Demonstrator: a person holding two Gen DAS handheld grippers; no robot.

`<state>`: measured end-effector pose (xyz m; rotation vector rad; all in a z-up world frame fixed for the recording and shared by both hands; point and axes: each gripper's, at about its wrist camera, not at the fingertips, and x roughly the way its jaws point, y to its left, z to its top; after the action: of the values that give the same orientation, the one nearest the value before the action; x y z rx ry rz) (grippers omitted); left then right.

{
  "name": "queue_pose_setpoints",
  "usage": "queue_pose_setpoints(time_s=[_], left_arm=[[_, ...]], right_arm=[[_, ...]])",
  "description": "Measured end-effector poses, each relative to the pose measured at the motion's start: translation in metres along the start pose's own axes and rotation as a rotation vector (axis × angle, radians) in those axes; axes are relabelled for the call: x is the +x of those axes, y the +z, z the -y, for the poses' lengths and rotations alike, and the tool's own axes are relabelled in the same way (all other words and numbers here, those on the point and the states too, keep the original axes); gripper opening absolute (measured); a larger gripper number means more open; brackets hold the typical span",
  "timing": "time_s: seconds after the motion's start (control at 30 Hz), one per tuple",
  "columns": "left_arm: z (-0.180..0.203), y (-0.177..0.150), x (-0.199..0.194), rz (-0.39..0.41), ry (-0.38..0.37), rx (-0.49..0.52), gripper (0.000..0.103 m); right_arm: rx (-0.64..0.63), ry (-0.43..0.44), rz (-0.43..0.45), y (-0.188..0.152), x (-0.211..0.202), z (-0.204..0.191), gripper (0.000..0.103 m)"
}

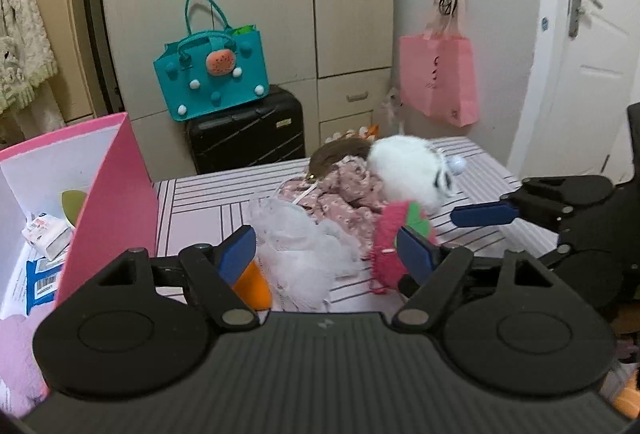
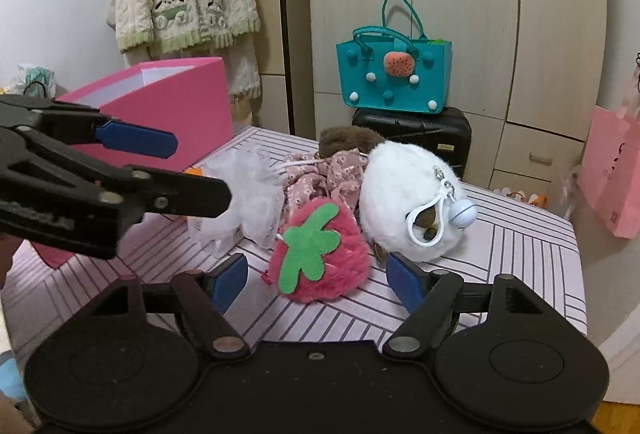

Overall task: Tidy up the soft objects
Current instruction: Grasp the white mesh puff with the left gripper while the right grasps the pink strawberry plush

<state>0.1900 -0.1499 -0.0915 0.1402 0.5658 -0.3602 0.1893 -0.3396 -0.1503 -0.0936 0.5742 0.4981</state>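
Both jaws spread, gripping nothing.
My left gripper (image 1: 326, 250) and right gripper (image 2: 316, 278) hover over the strawberry plush (image 2: 320, 254) mid-tabletop (image 2: 500, 254).

Both wrist views close, angled down (sharing striped table (image 1: 200, 202)).

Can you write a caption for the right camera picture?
Open right gripper hovers at a fuzzy strawberry plush on the striped table.

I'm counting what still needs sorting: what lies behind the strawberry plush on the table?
Behind the strawberry plush lie a pink floral garment, white lace fabric and a brown furry piece. What the garment covers is hidden.
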Motion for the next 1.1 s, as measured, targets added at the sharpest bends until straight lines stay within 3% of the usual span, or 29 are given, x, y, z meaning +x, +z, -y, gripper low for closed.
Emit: queue_pose_setpoints(time_s=[0.33, 0.5, 0.7, 0.8, 0.87, 1.0, 1.1], left_arm=[[0.000, 0.000, 0.038, -0.051, 0.072, 0.044, 0.069], [-0.003, -0.001, 0.050, -0.077, 0.062, 0.035, 0.062], [0.001, -0.003, 0.055, -0.080, 0.070, 0.053, 0.062], [0.004, -0.003, 0.056, -0.077, 0.081, 0.068, 0.062], [0.005, -0.004, 0.057, -0.075, 0.087, 0.071, 0.063], [0.009, -0.005, 0.057, -0.071, 0.097, 0.079, 0.064], [0.012, -0.006, 0.054, -0.072, 0.110, 0.103, 0.055]], right_arm=[[0.014, -0.005, -0.052, -0.004, 0.025, 0.006, 0.080], [0.028, 0.004, -0.047, -0.007, 0.029, 0.009, 0.079], [0.023, 0.016, -0.012, -0.006, 0.026, 0.009, 0.076], [0.003, 0.015, -0.014, -0.006, 0.028, 0.006, 0.071], [-0.007, 0.015, -0.013, -0.006, 0.028, 0.004, 0.058], [-0.015, 0.012, -0.009, -0.007, 0.026, 0.003, 0.056], [-0.021, 0.009, -0.012, -0.008, 0.024, 0.000, 0.056]])
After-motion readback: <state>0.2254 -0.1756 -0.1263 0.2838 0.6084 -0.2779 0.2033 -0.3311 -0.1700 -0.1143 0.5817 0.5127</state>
